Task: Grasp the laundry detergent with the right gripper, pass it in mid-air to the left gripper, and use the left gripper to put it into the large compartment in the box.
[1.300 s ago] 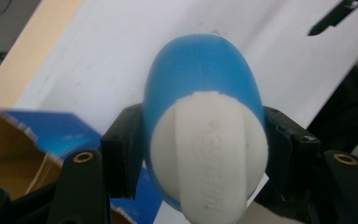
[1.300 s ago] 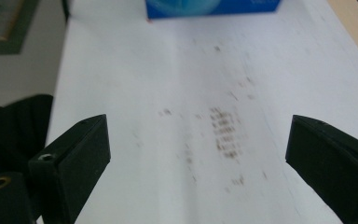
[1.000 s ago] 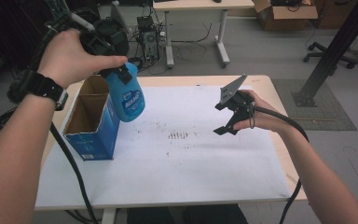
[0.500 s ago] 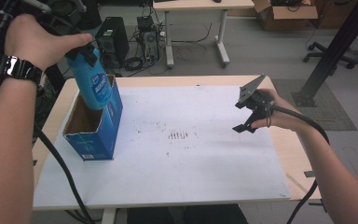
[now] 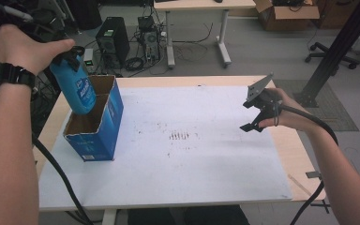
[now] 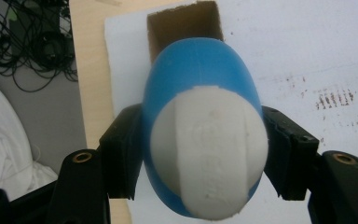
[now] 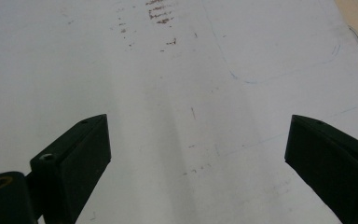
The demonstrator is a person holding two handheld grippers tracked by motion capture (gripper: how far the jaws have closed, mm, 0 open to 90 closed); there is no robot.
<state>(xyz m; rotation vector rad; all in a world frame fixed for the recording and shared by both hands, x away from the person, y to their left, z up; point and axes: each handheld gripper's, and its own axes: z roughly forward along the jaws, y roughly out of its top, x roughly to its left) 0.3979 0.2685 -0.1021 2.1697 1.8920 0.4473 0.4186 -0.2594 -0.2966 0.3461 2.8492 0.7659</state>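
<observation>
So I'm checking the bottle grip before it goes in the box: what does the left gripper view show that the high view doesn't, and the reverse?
Left gripper view alone: both black pads pressed on the blue bottle's sides, and its white end. High view alone: the right gripper, open over the white table sheet, and the bottle's label. Both: the bottle hanging over the blue box's open top.

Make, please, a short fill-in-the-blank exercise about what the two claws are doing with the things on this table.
1. The left claw is shut on a ____ bottle.
2. The bottle hangs above the open cardboard ____, which stands at the left of the table.
3. The right claw has its jaws ____, with nothing between them.

Missing words: blue; box; open
</observation>
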